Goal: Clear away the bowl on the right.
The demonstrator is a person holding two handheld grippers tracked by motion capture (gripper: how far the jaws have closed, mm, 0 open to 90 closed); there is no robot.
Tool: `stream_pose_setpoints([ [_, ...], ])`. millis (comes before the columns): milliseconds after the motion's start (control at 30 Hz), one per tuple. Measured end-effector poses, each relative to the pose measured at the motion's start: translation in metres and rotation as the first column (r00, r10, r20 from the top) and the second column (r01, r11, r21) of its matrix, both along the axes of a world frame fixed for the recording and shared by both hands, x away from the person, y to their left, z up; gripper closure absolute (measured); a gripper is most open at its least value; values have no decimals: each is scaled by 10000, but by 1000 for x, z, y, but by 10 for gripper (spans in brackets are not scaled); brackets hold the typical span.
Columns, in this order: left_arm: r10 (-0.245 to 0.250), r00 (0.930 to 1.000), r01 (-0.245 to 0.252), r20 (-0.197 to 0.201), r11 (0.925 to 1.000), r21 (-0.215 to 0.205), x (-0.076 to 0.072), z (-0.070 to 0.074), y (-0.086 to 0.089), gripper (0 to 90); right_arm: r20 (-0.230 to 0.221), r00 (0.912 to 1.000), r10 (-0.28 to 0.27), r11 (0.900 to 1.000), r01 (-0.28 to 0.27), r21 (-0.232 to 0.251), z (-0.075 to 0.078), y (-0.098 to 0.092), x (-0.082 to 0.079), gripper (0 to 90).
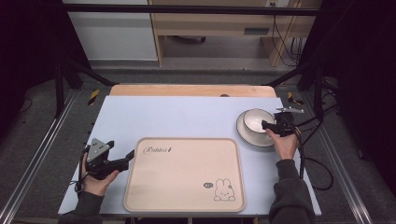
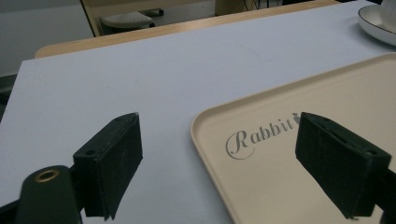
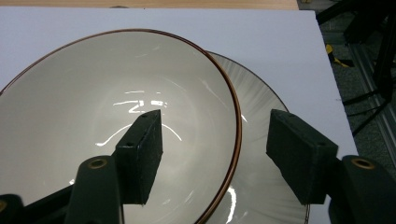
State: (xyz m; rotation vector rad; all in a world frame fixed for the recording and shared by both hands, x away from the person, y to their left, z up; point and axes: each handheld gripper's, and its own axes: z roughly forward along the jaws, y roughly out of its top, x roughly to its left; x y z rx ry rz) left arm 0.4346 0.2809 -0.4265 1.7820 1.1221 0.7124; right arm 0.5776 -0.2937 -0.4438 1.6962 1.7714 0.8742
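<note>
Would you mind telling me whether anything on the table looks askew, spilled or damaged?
Nothing stands out. The bowl sits on its plate, shifted toward one side of it; both look whole and clean. The tray lies square and bare.

A white bowl (image 1: 257, 120) with a thin brown rim is sitting upright on a white plate (image 1: 247, 136), slightly toward the plate's 11 o'clock. Both are resting at the counter's 2 o'clock area.

A lab-style recording bay: a black metal frame (image 1: 60, 79) surrounds the white tabletop (image 1: 187, 116), cables (image 1: 285, 42) hang behind it, and grey carpet (image 1: 37, 135) covers the floor.
</note>
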Motion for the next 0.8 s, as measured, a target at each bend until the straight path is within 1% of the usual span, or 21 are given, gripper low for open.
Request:
stream_pose_setpoints([
  [67, 3, 10000, -3, 14, 10000, 8, 0, 0, 0, 144, -73, 10000, -20, 10000, 20, 96, -1, 0, 1, 374],
  [133, 4, 10000, -4, 8, 10000, 12, 0, 0, 0, 145, -133, 9999, -71, 9999, 72, 101, -1, 0, 2, 389],
  [167, 7, 10000, -7, 7, 10000, 8, 0, 0, 0, 145, -180, 9998, -53, 10000, 53, 30, -1, -1, 2, 398],
  [200, 5, 10000, -5, 0, 10000, 13, 0, 0, 0, 145, -166, 9998, -68, 9999, 69, 77, -2, -1, 2, 408],
  [267, 5, 10000, -5, -5, 10000, 13, 0, -1, 0, 146, -391, 9991, -141, 9997, 149, 198, -2, -1, 3, 455],
  [300, 4, 10000, -4, -10, 10000, 11, 1, -1, 0, 146, -391, 9991, -141, 9997, 149, 198, -2, -1, 3, 455],
  [333, 4, 10000, -4, -12, 10000, 23, 1, -1, 0, 146, -491, 9986, -180, 9997, 189, 175, -3, -2, 4, 484],
  [367, 10, 10000, -10, -18, 10000, 16, 1, -1, 0, 146, -491, 9986, -180, 9997, 189, 175, -3, -2, 4, 484],
  [400, 10, 10000, -10, -22, 10000, 10, 1, -1, 0, 146, -583, 9980, -225, 9993, 241, 274, -3, -1, 5, 497],
  [467, 11, 10000, -11, -24, 10000, 14, 1, -1, 0, 146, -686, 9975, -162, 9997, 176, 195, -4, -3, 5, 526],
  [500, 7, 10000, -7, -24, 10000, 20, 1, -1, 0, 146, -698, 9973, -236, 9993, 255, 274, -4, -2, 6, 542],
  [533, 11, 10000, -10, -25, 10000, 18, 1, -1, 0, 147, -758, 9968, -236, 9995, 253, 211, -5, -3, 6, 556],
  [567, 7, 10000, -7, -22, 10000, 11, 1, -1, 0, 147, -886, 9956, -314, 9986, 351, 399, -5, -2, 7, 582],
  [600, 7, 10000, -7, -21, 10000, 17, 1, -1, 0, 147, -886, 9956, -314, 9986, 351, 399, -5, -2, 7, 582],
  [633, 11, 10000, -11, -29, 10000, 21, 1, -1, 0, 147, -923, 9955, -192, 9995, 216, 248, -6, -4, 7, 595],
  [700, 13, 10000, -13, -32, 10000, 27, 1, -1, 0, 147, -1016, 9946, -222, 9991, 256, 330, -6, -3, 9, 623],
  [767, 19, 10000, -19, -39, 10000, 25, 1, -1, 0, 147, -1061, 9941, -205, 9994, 233, 254, -6, -3, 9, 650],
  [800, 26, 10000, -26, -41, 10000, 23, 1, -1, 0, 147, -1074, 9939, -270, 9990, 307, 330, -5, -3, 10, 667],
])
